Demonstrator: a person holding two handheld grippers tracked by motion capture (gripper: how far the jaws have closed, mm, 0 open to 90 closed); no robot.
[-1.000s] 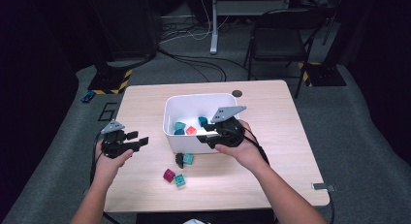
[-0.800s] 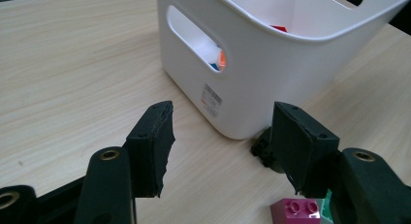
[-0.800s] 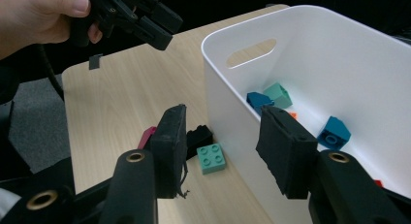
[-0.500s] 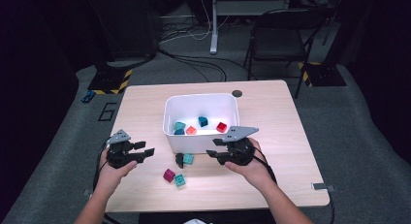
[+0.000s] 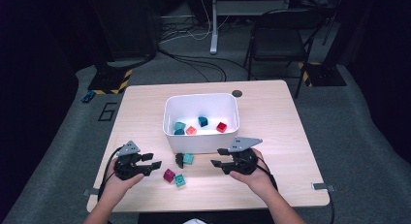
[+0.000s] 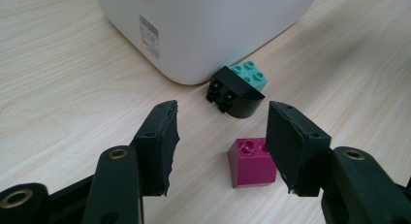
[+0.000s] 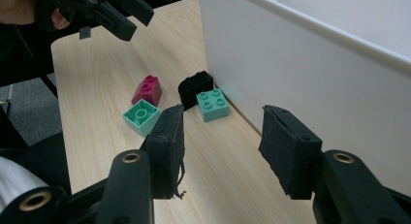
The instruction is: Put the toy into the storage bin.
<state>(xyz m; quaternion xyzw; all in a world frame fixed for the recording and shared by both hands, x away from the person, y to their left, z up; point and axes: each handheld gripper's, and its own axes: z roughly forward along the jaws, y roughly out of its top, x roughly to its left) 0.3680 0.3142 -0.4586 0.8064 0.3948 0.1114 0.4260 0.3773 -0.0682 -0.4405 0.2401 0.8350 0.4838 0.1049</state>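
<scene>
— Magenta brick point(image 6: 252, 161) first, we'd say: it sits on the counter point(image 5: 145, 117) in front of the white bin point(image 5: 201, 136), and our left hand-held gripper point(image 5: 154, 164) is aimed at it. Its jaws have just been closing but stand apart, the brick showing low between them and not yet pressed.

— And our right hand-held gripper point(image 5: 216, 163)?

— Empty. Its jaws have just been opening and stand apart with nothing between them, low over the counter in front of the bin. Ahead of it, against the bin's front wall, are the black brick point(image 7: 195, 88) and the teal brick point(image 7: 213, 104), touching each other. A second teal brick point(image 7: 141, 116) lies just beside the magenta one, a little farther from the bin.

— So which step are we at?

— We judge it as reaching for the loose bricks; several point(image 5: 201, 123) already lie inside the bin. Next, the left needs to move forward and down until its pads flank the magenta brick, then close. The right should head for the teal brick by the bin wall, taking care not to nudge the black one.
</scene>
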